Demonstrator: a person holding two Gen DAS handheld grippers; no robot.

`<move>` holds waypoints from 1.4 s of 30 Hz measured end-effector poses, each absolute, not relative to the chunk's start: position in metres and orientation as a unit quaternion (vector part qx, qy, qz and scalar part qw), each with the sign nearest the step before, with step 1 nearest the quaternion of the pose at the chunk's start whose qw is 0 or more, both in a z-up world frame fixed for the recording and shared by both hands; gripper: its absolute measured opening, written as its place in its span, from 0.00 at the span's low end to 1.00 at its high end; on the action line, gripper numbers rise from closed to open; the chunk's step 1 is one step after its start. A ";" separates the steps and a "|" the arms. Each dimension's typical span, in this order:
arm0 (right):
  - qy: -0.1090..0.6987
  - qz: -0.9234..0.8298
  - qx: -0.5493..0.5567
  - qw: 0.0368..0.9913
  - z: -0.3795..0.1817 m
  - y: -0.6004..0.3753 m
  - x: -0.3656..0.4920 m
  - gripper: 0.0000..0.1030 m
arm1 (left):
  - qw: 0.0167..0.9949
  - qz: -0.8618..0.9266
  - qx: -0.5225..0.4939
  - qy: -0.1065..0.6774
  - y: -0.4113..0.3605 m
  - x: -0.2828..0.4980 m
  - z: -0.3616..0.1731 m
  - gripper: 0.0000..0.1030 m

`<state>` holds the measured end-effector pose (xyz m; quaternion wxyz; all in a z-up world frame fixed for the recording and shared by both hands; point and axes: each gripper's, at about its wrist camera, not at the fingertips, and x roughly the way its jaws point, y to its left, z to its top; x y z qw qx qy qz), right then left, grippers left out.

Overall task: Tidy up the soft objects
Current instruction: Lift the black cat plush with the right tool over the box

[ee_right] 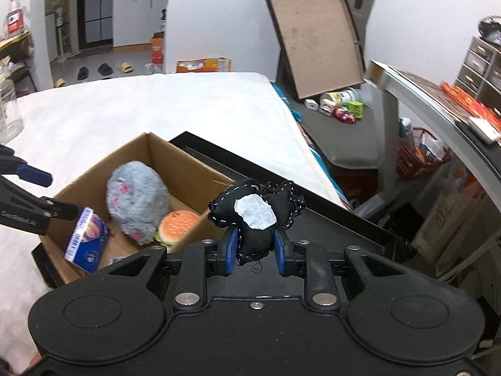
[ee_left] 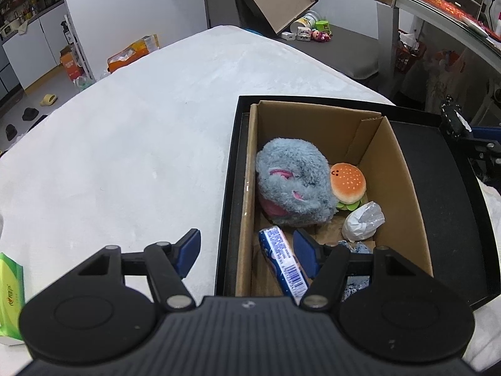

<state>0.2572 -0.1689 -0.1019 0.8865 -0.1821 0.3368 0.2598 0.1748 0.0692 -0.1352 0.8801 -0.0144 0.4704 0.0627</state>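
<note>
An open cardboard box (ee_left: 313,116) stands in a black tray (ee_left: 438,188) on the white bed cover. In it lie a grey fluffy plush (ee_left: 291,181), a small burger plush (ee_left: 347,181), a white plastic-wrapped bundle (ee_left: 363,221) and a blue tissue pack (ee_left: 281,263). My left gripper (ee_left: 247,252) hangs open over the box's near left wall; the pack lies beside its right finger, not pinched. My right gripper (ee_right: 255,247) is shut on a black stitched soft toy (ee_right: 255,216) with a white patch, held above the tray to the right of the box (ee_right: 188,163).
A green tissue pack (ee_left: 9,294) lies on the white cover (ee_left: 141,141) at the near left. A clear jar (ee_right: 9,109) stands at the far left. A large box lid (ee_right: 313,40) leans against the wall beyond the bed; a desk (ee_right: 438,100) runs along the right.
</note>
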 end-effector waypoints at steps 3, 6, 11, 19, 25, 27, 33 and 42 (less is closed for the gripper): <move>0.335 0.267 -0.191 0.883 -0.099 -0.157 0.252 0.24 | 0.881 0.060 -0.021 0.469 0.074 0.174 -0.136 0.62; 0.334 0.278 -0.197 0.879 -0.096 -0.146 0.246 0.24 | 0.881 0.056 -0.029 0.470 0.079 0.172 -0.139 0.60; 0.334 0.299 -0.215 0.868 -0.093 -0.126 0.234 0.24 | 0.883 0.039 -0.034 0.466 0.081 0.169 -0.142 0.54; 0.341 0.317 -0.243 0.851 -0.097 -0.097 0.223 0.24 | 0.884 0.006 -0.059 0.464 0.088 0.165 -0.146 0.26; 0.355 0.335 -0.262 0.832 -0.106 -0.072 0.213 0.25 | 0.884 -0.006 -0.073 0.462 0.096 0.163 -0.151 0.15; 0.363 0.340 -0.266 0.826 -0.110 -0.065 0.211 0.26 | 0.885 -0.006 -0.079 0.459 0.098 0.162 -0.153 0.11; 0.391 0.346 -0.264 0.811 -0.123 -0.051 0.212 0.28 | 0.887 -0.013 -0.092 0.452 0.105 0.160 -0.156 0.09; 0.429 0.343 -0.258 0.795 -0.140 -0.036 0.211 0.35 | 0.887 -0.021 -0.104 0.450 0.109 0.160 -0.157 0.10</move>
